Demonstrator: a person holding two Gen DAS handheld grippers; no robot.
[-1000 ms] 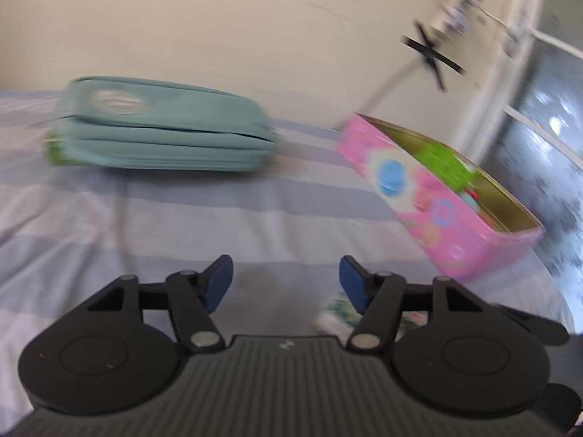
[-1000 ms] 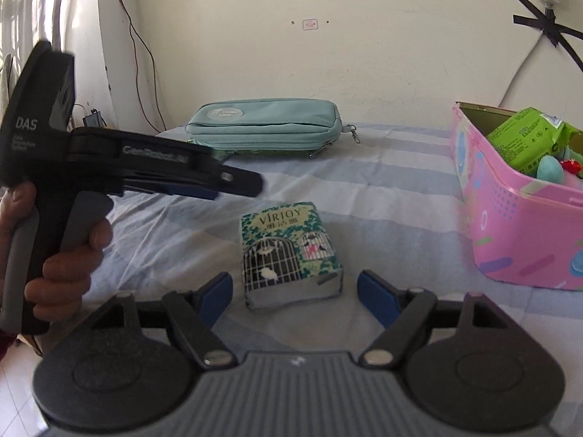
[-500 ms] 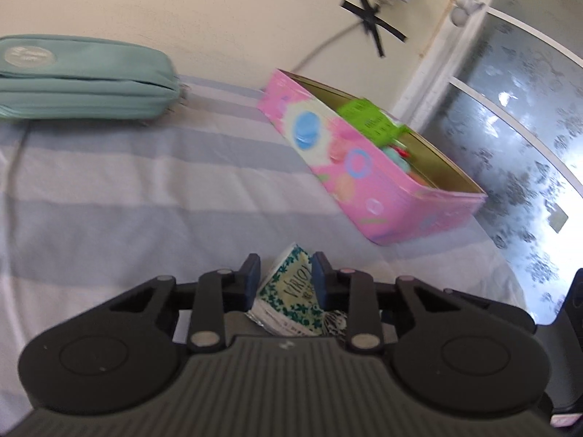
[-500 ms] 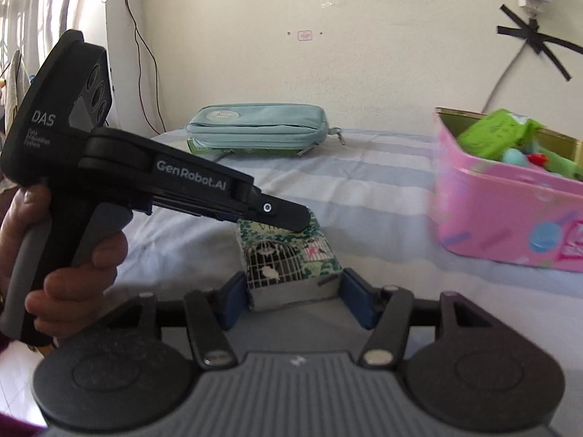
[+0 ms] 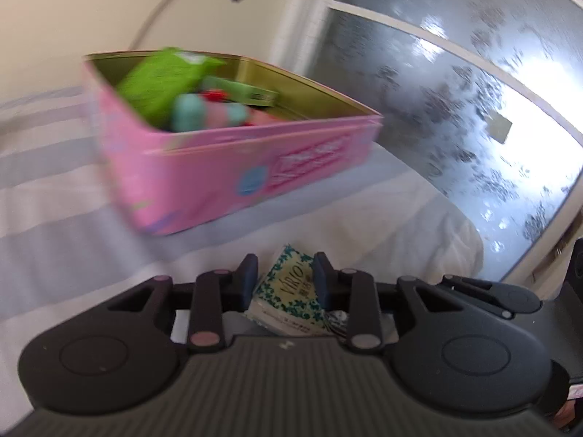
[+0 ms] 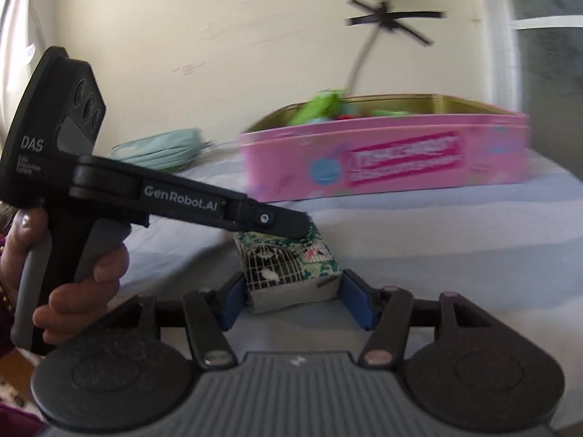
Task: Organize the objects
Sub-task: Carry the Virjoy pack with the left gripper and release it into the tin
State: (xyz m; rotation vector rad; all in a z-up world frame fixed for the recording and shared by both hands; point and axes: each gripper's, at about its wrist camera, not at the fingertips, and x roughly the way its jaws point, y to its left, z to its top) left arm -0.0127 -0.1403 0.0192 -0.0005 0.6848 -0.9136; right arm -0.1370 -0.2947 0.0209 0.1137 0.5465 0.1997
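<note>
The job looked partly done. In the right wrist view, going left to right, the teal pouch [image 6: 160, 149] lay loose by the wall, the left gripper [image 6: 306, 224] reached in from the left, and the pink tin [image 6: 386, 160] stood open on the striped cloth [image 6: 473, 240] with a green packet [image 6: 317, 107] and other small things already inside. The tissue pack [image 6: 288, 273] was not yet in the tin. It sat low between both tools, near the tin's front wall but apart from it.

The left gripper's blue pads pinched its narrow top. The right gripper [image 6: 291, 302] had its pads [image 6: 229, 304] pressed on the pack's two ends.

The pack was a soft, slightly crumpled packet, printed with green leaves, a birdcage and lettering.
</note>
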